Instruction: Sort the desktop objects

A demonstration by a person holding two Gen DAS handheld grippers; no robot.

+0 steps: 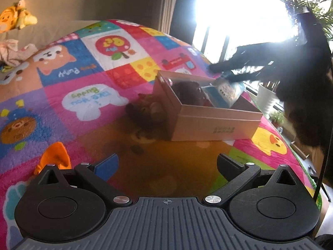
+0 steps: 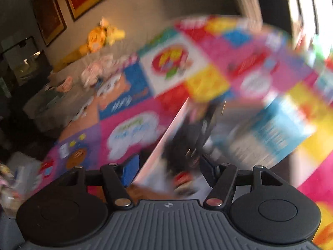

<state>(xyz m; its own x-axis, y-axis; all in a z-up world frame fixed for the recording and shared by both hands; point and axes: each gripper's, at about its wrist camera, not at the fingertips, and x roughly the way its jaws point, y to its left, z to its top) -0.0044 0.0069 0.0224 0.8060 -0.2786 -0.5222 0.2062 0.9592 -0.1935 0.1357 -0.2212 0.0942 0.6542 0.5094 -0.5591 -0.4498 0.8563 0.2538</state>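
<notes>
An open cardboard box [image 1: 216, 123] stands on the colourful play mat [image 1: 87, 83]. A dark brown plush lies inside the box [image 1: 187, 93], and a blue-and-white packet [image 1: 226, 89] leans in its right end. Another brown plush toy [image 1: 147, 109] lies on the mat against the box's left side. My left gripper [image 1: 166, 164] is open and empty, low over the mat in front of the box. My right gripper [image 1: 226, 71] reaches over the box's far right corner; its own view is blurred, with jaws apart [image 2: 168, 166] above the box wall [image 2: 158, 145] and the packet [image 2: 270, 129].
An orange toy [image 1: 55, 156] lies by my left finger. Yellow plush toys [image 1: 14, 18] and pink cloth [image 1: 12, 52] sit on the sofa at the far left. A bright window and potted plants [image 1: 268, 98] are beyond the mat's right edge.
</notes>
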